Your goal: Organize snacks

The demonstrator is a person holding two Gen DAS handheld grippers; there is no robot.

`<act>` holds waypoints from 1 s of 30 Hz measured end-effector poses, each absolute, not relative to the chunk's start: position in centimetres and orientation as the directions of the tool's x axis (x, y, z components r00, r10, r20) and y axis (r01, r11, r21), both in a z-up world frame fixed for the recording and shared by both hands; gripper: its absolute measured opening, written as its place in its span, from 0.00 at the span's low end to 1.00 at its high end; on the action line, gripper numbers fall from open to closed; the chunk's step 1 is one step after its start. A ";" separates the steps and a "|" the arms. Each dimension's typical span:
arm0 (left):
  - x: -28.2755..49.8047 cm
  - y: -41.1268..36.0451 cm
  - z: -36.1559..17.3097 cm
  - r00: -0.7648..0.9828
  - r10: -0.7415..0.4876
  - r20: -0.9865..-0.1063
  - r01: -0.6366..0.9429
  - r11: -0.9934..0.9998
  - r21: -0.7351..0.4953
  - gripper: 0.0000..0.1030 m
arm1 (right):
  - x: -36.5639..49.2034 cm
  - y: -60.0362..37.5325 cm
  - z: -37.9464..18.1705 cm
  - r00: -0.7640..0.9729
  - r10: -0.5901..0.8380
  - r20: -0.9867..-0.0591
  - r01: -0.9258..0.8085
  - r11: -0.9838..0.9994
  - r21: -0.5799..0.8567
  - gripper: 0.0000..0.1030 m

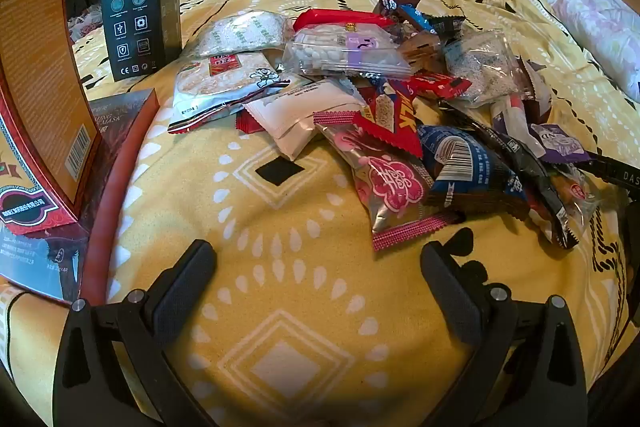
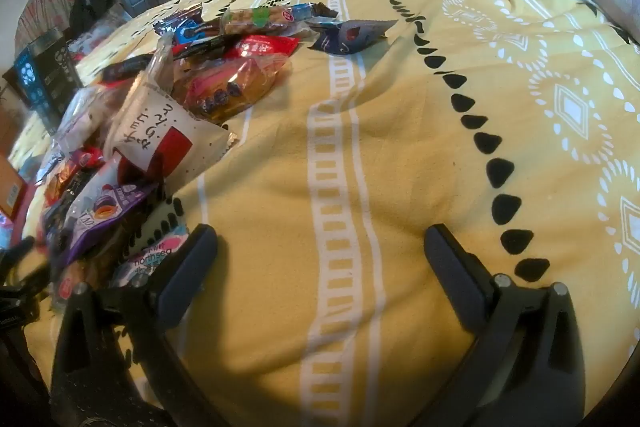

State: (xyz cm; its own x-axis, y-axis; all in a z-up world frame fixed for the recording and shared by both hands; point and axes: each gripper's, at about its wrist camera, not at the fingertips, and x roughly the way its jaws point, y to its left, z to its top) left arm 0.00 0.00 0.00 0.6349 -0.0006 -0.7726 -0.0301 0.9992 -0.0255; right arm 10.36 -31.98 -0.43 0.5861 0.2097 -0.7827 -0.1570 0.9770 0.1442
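We have a yellow bedspread (image 1: 280,307) under both tools, and on it the snack heap (image 1: 400,115), a loose spread of packets with nothing sorted yet. At its left edge stand a black box (image 1: 138,3) and a red box (image 1: 40,99), which may serve as bins, though we cannot tell.

From the left gripper (image 1: 318,267) the heap lies ahead and to the right. From the right gripper (image 2: 320,247) the heap (image 2: 180,87) lies ahead and to the left, running away up the left side of that view. So the heap sits between our two hands, and each reaches inward for it.

The nearest piece to the left gripper is the pink packet (image 1: 384,183), just beyond the right finger, its long axis running diagonally away to the upper left. We judge the left hand the better placed for it. The right gripper's left finger sits just beside a blue-and-white packet (image 2: 154,255).

Both grippers stand wide apart and hold nothing, with only bare cloth between the fingers.
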 end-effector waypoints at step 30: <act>0.0 0.0 0.0 0.633 0.000 -0.774 -0.030 0.999 -0.025 1.00 | 10.4 -32.0 -0.4 0.585 0.206 -0.785 -0.156 0.978 0.140 1.00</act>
